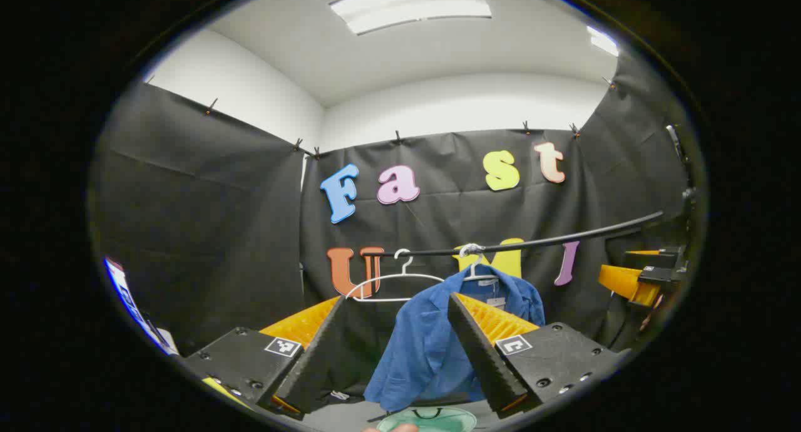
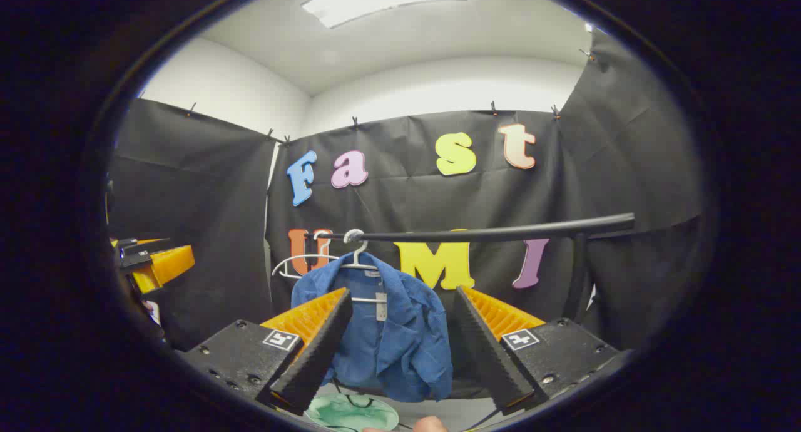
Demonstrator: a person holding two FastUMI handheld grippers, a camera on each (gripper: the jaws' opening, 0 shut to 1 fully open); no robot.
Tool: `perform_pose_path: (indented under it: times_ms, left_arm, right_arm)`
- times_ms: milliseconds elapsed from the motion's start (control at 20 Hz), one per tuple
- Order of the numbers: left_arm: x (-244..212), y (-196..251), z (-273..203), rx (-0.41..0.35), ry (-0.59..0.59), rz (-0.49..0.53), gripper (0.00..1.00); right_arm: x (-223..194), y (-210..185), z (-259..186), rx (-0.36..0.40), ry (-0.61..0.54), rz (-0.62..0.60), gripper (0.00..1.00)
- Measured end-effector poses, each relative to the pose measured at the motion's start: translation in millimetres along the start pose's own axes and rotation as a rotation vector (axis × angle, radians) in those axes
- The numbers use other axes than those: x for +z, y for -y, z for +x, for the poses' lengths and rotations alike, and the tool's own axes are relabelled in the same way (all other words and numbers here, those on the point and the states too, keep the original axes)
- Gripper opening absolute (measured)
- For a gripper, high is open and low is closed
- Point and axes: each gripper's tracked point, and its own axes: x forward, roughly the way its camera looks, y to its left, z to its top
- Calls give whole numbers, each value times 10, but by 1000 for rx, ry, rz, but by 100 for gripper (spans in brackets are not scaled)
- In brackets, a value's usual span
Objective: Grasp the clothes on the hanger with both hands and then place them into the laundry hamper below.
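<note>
Black cloth behind, we see a blue shirt (image 2: pixel 388 332) hanging on a hanger (image 2: pixel 360 257) at the rail's (image 2: pixel 500 233) end; our left gripper (image 1: pixel 394 350) and right gripper (image 2: pixel 400 344) gape wide, holding nothing.

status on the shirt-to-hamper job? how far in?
Done: nothing yet. The blue shirt hangs on its hanger from the rail. In hand: both tools, left and right, are open, aimed at the shirt, short of it. Left: grasp, lift off, drop into the green hamper below.
</note>
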Motion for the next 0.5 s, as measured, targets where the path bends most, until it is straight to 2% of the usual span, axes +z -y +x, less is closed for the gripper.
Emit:
perform_pose_path:
  times_ms: [500]
  left_arm:
    - [-82,-310,306,-30,27,-24,100]
  right_arm:
    - [-227,-311,321,-53,-27,-20,100]
